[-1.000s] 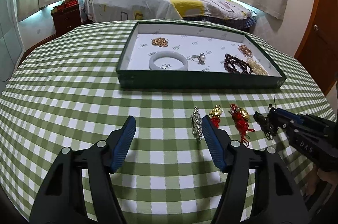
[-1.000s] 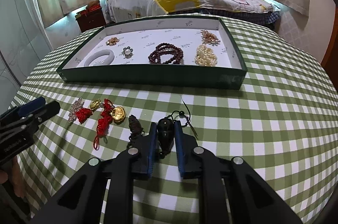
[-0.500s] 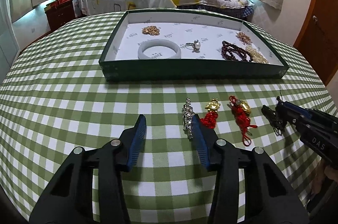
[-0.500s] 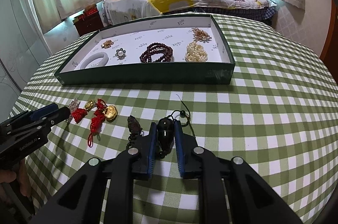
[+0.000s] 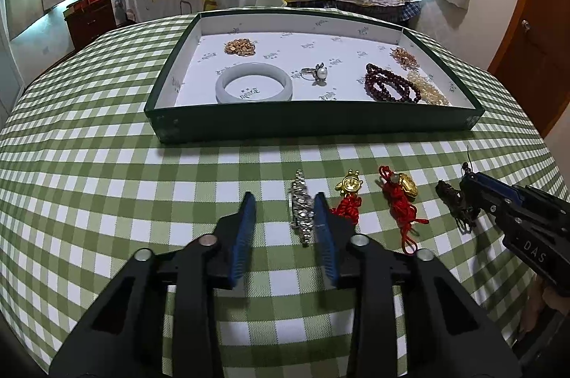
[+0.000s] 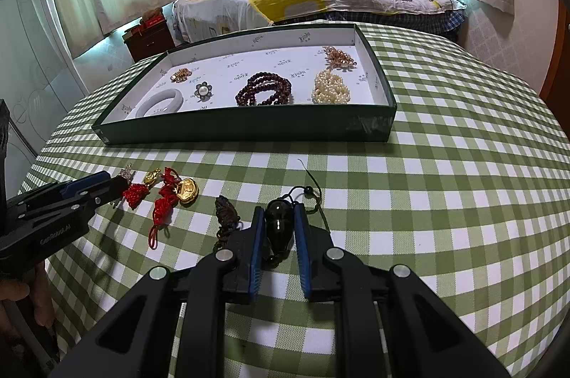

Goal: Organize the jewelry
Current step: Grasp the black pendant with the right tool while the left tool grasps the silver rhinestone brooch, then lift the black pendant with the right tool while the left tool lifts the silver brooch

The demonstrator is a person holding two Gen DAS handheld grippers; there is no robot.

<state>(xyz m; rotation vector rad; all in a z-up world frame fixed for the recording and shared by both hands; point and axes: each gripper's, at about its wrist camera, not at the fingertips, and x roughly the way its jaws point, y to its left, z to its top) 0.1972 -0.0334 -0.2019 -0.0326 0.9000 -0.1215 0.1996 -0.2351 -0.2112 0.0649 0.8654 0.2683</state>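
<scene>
A green tray [image 5: 320, 125] with a white lining holds a jade bangle [image 5: 253, 86], a pearl ring [image 5: 317, 73], dark red beads [image 5: 390, 87] and other pieces. On the checked cloth lie a silver brooch [image 5: 300, 210], two gold charms with red tassels [image 5: 349, 191] [image 5: 402, 196] and a dark carved pendant [image 5: 450, 196]. My left gripper [image 5: 285, 212] is open, with the brooch beside its right finger. My right gripper [image 6: 279, 224] is shut on a dark oval pendant [image 6: 279, 228] with a cord, low over the cloth.
The table is round and covered in green-and-white checked cloth [image 6: 445, 200]. A bed [image 6: 320, 0] and a wooden nightstand [image 6: 149, 36] stand beyond it. A wooden door [image 5: 534, 32] is at the right.
My left gripper has moved forward and narrowed its jaws, so the silver brooch now lies between its fingers. My right gripper has stayed shut on the dark pendant.
</scene>
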